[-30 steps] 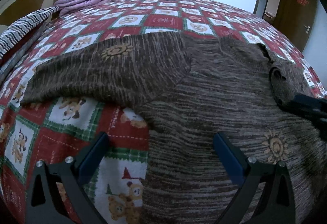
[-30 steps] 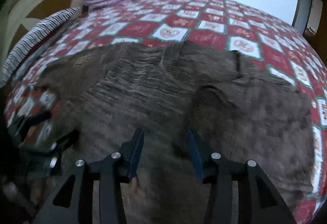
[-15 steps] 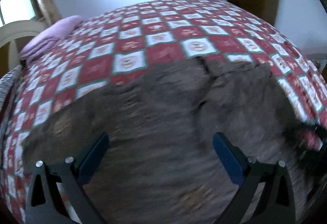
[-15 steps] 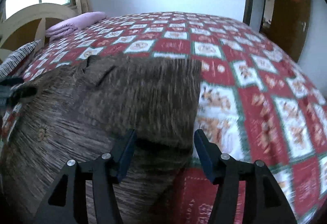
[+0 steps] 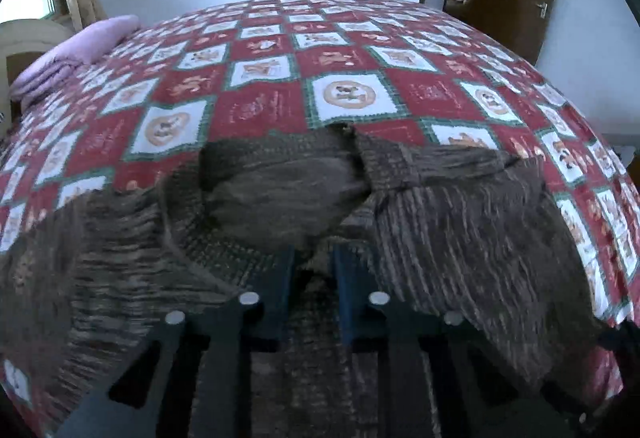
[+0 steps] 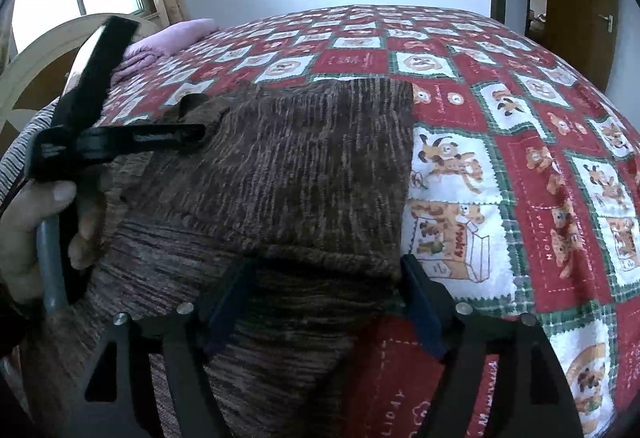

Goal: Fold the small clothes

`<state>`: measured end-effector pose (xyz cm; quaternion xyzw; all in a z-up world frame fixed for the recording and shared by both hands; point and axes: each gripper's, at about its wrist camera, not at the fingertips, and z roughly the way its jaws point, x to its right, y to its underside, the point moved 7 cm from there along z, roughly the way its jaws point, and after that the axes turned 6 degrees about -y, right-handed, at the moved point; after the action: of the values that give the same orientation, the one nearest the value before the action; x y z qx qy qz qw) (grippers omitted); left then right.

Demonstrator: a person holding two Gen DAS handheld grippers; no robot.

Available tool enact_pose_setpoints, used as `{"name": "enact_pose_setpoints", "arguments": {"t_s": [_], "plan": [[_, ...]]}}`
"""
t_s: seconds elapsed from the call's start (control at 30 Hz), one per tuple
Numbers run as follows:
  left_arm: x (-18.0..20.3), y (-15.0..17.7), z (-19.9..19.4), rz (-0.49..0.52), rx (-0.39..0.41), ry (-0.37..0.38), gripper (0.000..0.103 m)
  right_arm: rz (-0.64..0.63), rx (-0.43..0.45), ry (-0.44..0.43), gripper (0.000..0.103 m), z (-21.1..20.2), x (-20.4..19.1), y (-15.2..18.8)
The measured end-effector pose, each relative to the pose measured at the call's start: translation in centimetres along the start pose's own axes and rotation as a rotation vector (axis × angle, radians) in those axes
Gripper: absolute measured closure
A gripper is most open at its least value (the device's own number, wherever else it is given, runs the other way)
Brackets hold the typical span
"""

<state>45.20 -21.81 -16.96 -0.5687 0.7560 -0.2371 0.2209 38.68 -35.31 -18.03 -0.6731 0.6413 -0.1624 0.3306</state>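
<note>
a second ago spread wide, the left gripper [image 5: 312, 278] now pinches the brown striped knit sweater [image 5: 460, 230] near its collar on the red patchwork bed quilt [image 5: 344, 58], while the right gripper [image 6: 320, 298] has released the folded-in sleeve

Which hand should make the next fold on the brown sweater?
Left. Its tongs are shut on the brown knitted sweater near the collar, so it can carry fabric over. The right tongs are open, merely straddling the folded sleeve.

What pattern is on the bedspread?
Red and white checks with cartoon bears and green borders on the bedspread, clearest in the right wrist view.
</note>
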Motion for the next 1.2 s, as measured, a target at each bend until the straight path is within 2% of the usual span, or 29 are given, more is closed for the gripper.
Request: {"name": "enact_pose_setpoints", "arguments": {"t_s": [0.17,0.27,0.33,0.5,0.6,0.67,0.7,0.73,0.77,0.8,0.87,0.93,1.0,1.07,1.2], "plan": [[-1.5,-0.2,-1.7,-0.042,0.036,0.044,0.093,-0.011,-0.002,0.011,0.025,0.1,-0.2,0.0],[-1.9,-0.2,-0.7,-0.034,0.024,-0.002,0.094,-0.013,-0.002,0.013,0.025,0.1,-0.2,0.1],[-2.7,-0.1,0.3,-0.034,0.008,-0.04,0.1,-0.014,-0.002,0.014,0.025,0.1,-0.2,0.1],[-4.1,0.7,0.7,-0.068,-0.011,-0.022,0.101,-0.011,0.001,0.01,0.025,0.0,-0.2,0.0],[-3.9,0.5,-0.1,-0.078,0.004,0.02,0.099,0.034,0.034,-0.04,0.025,-0.5,0.3,-0.2],[-3.7,0.2,-0.6,-0.09,0.004,0.025,0.078,0.113,0.065,-0.11,0.025,-1.1,1.2,-0.4],[-3.5,0.0,-0.6,-0.092,-0.003,0.03,0.049,0.146,0.078,-0.131,0.025,-1.2,1.5,-0.4],[-3.4,-0.2,-0.8,-0.097,0.007,0.032,0.026,0.173,0.091,-0.144,0.025,-1.4,1.9,-0.5],[-3.2,-0.5,-1.1,-0.105,0.048,0.026,0.023,0.183,0.097,-0.146,0.024,-1.4,2.0,-0.5],[-2.8,-0.8,-1.3,-0.096,0.077,0.019,0.023,0.181,0.096,-0.142,0.024,-1.4,1.9,-0.5],[-1.5,-0.7,-0.6,-0.038,0.057,0.024,0.036,0.164,0.092,-0.125,0.024,-1.3,1.5,-0.5],[-0.4,0.1,1.1,0.029,-0.026,0.008,0.077,0.159,0.09,-0.12,0.024,-1.3,1.5,-0.6],[0.2,0.1,1.0,0.026,0.002,0.037,0.089,0.171,0.101,-0.129,0.024,-1.5,1.8,-0.6],[0.1,0.1,0.6,0.042,0.02,0.019,0.093,0.185,0.108,-0.133,0.024,-1.6,2.1,-0.6],[-1.1,0.2,-0.5,-0.006,0.028,0.045,0.094,0.183,0.112,-0.129,0.024,-1.8,2.2,-0.5]]}}
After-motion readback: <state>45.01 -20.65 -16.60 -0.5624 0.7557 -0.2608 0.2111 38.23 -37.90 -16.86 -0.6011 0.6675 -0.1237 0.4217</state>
